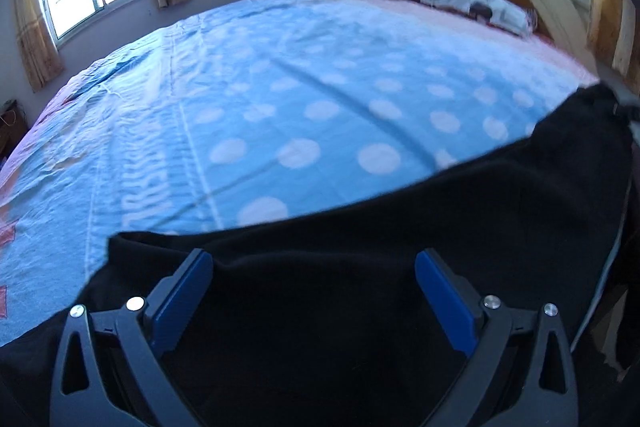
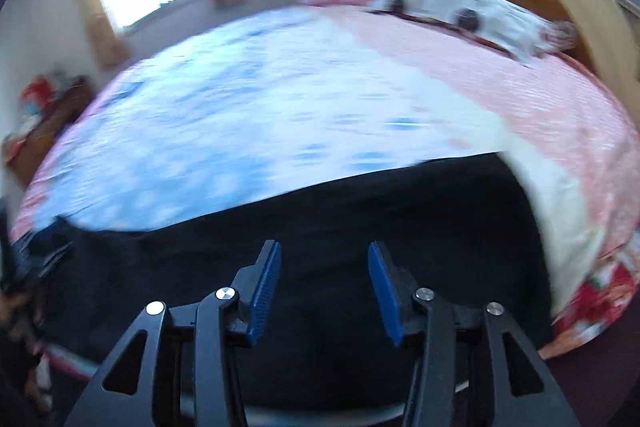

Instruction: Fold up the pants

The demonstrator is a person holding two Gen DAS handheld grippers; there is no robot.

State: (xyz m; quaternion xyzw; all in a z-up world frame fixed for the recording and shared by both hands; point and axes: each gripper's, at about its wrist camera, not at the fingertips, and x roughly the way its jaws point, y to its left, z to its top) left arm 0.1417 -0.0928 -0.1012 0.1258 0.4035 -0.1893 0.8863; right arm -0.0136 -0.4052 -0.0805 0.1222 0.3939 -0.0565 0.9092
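Blue dotted bedspread (image 1: pixel 280 99) lies bare beyond black pants (image 1: pixel 360 247); both hand-held grippers gape, holding nothing.

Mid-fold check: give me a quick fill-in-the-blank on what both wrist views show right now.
1. The pants are ____ in colour.
2. They lie on a bed whose blue sheet has white ____.
3. The left gripper has its jaws ____, with nothing pinched.
4. The right gripper hangs above the ____.

Missing words: black; dots; open; pants
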